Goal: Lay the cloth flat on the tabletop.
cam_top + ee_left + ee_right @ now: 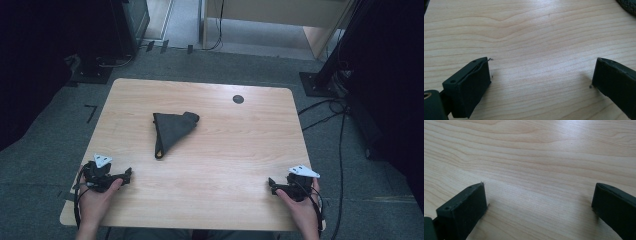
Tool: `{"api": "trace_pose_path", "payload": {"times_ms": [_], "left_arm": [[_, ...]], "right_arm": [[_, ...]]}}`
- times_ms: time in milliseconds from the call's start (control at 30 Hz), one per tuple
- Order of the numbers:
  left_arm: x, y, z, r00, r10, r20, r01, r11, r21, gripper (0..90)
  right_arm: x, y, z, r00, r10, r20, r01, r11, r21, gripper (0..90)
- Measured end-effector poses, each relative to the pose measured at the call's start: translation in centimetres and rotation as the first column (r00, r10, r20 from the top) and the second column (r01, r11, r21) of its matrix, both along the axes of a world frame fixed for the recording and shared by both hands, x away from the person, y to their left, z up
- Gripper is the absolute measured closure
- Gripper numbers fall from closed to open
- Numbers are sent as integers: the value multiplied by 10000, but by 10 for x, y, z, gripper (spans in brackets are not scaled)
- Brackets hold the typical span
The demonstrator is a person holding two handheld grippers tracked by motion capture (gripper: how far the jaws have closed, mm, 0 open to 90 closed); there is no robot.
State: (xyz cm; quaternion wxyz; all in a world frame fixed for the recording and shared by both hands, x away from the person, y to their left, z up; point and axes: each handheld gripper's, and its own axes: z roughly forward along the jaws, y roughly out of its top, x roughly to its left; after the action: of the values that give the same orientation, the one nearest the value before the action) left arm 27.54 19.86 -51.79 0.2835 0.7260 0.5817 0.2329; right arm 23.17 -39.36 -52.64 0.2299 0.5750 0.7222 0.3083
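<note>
1. Resting near the table's front edge, the left gripper (129,175) and right gripper (270,183) both have jaws wide apart, empty.
2. Lying well beyond both sets of fingers, the folded dark cloth (171,131) could bunch or unfold if one jaw snags a single layer.

Surface: light wooden table (225,150), rounded corners, grain running across.
Cloth: dark folded cloth (171,131), left of centre, a small yellow ring at its near tip.
Far edge: round black grommet (238,99).
</note>
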Motion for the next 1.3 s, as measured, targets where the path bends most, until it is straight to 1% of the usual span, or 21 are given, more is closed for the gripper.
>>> {"api": "trace_pose_path", "payload": {"times_ms": [33,67,100,133,200,233,267,400,500,567,700,767,800,833,967,1000,1033,1167,1233,1267,1300], "left_arm": [[0,0,0,10000,-20,-1,20,10000,7,10],[0,-1,0,10000,-32,27,32,10000,1,11],[0,-1,0,10000,-51,36,51,10000,-6,11],[0,-2,0,10000,-57,51,57,10000,-11,11],[-1,-2,-1,10000,-69,64,69,10000,-16,11],[-1,-2,-1,10000,-69,64,69,10000,-16,11],[-1,-2,-1,9999,-72,73,72,10000,-15,10],[-1,-2,-1,9999,-121,58,121,9999,-3,11],[-1,-2,-1,9999,-143,63,143,9999,0,11],[-1,-2,-1,9999,-142,59,142,9999,0,11],[-1,-2,-1,9999,-147,61,147,9999,0,11],[-1,-2,-1,9999,-158,59,158,9999,-5,11],[-1,-2,0,9998,-181,48,181,9998,8,11],[-1,-2,-1,9998,-196,51,196,9998,2,11],[-1,-2,-1,9997,-243,60,243,9997,-2,11],[-1,-2,-1,9997,-243,60,243,9997,-2,11],[-1,-2,-1,9996,-263,68,263,9997,6,11],[-2,-2,-1,9994,-345,62,345,9994,28,11],[-2,-3,-1,9994,-331,67,331,9994,-25,11],[-2,-3,-1,9994,-331,67,331,9994,-25,11],[-2,-2,-1,9993,-359,62,359,9994,5,11]], "right_arm": [[0,1,0,10000,-51,-13,51,10000,9,5],[-1,2,2,9999,-37,-105,38,10000,14,62],[-3,3,5,9999,19,-108,-19,10000,25,154],[-3,5,7,9999,-10,-117,11,10000,43,165],[-2,10,9,9995,-9,-320,20,9994,359,158],[-2,10,9,9995,-9,-320,20,9994,359,158],[1,20,14,9996,233,-170,-225,9986,471,146],[10,40,30,9982,566,174,-575,9970,518,145],[24,54,43,9958,853,321,-870,9946,563,146],[33,61,49,9950,926,385,-945,9943,501,146],[53,80,62,9923,1136,502,-1166,9912,630,148],[61,91,68,9902,1251,628,-1283,9905,501,166],[65,97,71,9887,1266,798,-1303,9905,438,194],[68,104,74,9880,1296,844,-1340,9898,486,211],[81,137,81,9779,1824,1020,-1903,9789,739,269],[81,137,81,9779,1824,1020,-1903,9789,739,269],[87,160,83,9688,2280,976,-2358,9687,773,298],[95,199,87,9520,2918,927,-2996,9502,856,329],[99,219,90,9411,3244,950,-3337,9365,1082,336],[99,219,90,9411,3244,950,-3337,9365,1082,336],[103,240,93,9290,3561,1003,-3657,9249,1035,346]]}}
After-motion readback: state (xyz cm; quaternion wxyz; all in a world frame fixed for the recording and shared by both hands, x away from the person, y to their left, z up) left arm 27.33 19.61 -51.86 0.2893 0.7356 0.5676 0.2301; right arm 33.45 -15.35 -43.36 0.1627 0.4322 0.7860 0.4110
